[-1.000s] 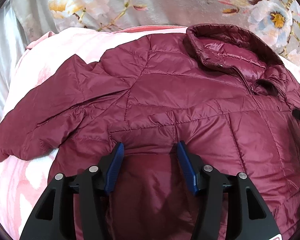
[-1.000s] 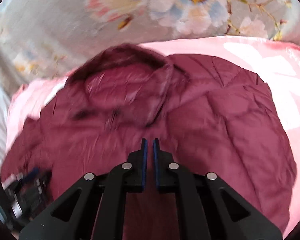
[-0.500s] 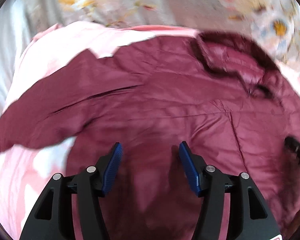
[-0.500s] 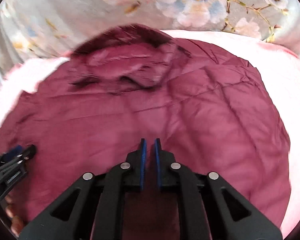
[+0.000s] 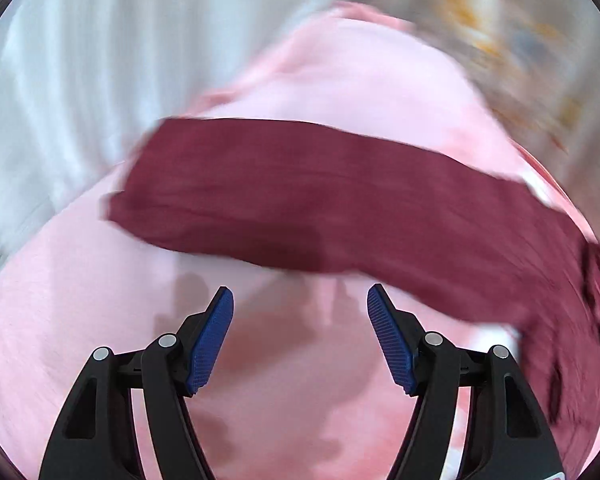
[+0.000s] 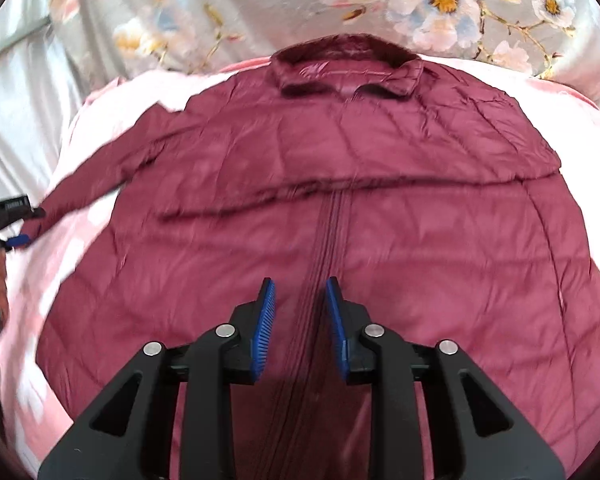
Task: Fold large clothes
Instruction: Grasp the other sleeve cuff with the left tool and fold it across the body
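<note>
L gripper (image 5: 300, 340) fingers wide, just opening, empty, nr sleeve (image 5: 300, 196); R gripper (image 6: 300, 328) part-open, just opening, empty over jacket (image 6: 340, 208). Risk: slick sleeve slips, fold skews.

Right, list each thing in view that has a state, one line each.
jacket: spread flat, zipped shut, not yet folded
sleeve: stretched out sideways on the pink blanket
left gripper: open, empty, jaws just opening
right gripper: open, empty, jaws just opening

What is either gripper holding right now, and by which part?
Nothing. The left gripper stands open over the pink blanket near the jacket sleeve; the right gripper, just opening, straddles the zipper without pinching.
</note>
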{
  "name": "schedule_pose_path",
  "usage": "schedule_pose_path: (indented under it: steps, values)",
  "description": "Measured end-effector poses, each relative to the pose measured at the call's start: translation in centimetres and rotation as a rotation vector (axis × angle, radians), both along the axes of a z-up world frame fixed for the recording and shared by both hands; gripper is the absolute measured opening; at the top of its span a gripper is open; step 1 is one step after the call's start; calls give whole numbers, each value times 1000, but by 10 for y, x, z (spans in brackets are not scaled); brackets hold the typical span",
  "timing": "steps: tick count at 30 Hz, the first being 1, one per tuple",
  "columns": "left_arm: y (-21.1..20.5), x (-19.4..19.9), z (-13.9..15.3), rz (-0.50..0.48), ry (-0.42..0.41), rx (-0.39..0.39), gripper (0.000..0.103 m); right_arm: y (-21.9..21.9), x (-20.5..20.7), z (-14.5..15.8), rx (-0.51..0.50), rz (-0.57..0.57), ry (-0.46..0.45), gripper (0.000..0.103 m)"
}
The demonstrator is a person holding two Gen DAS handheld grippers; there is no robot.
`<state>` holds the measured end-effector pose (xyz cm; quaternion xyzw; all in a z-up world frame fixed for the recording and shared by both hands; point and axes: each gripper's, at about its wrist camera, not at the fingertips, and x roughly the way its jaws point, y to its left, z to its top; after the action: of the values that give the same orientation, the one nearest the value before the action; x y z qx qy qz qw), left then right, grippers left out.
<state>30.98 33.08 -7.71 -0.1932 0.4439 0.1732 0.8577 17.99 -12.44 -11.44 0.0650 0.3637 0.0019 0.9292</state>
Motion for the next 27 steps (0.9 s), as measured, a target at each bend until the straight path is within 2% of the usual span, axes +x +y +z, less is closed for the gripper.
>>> schedule_pose_path:
  steps: [2,4,6,8,10,11,12,13,17,20,23,27]
  values:
    - [30,1,-7,63,8,-27,67,7,-5,-5,-32,5,-8,39]
    - [57,4,-13,124,10,-48,67,13,-9,-11,-76,5,-18,41]
    - [73,10,-21,151,18,-92,65,18,-10,-14,-113,2,-24,43]
    - [76,14,-22,162,14,-90,64,20,-9,-15,-117,3,-22,45]
    - [70,19,-18,143,5,-76,48,19,-9,-15,-111,4,-21,46]
    - [65,23,-16,128,8,-67,23,18,-9,-15,-107,5,-21,46]
    - [61,26,-14,121,12,-58,3,18,-9,-15,-103,5,-22,46]
    - [55,29,-10,108,7,-48,2,17,-10,-15,-101,4,-23,46]
    - [9,38,30,27,-70,50,0,14,-13,-12,-85,-13,-34,47]
    - [-47,35,79,-87,-170,113,0,5,-18,-6,-28,-30,-42,47]
    - [-128,28,134,-247,-302,150,0,-4,-23,1,-4,-48,-49,47]
    - [-234,13,173,-470,-391,159,0,-27,-35,16,7,-94,-76,48]
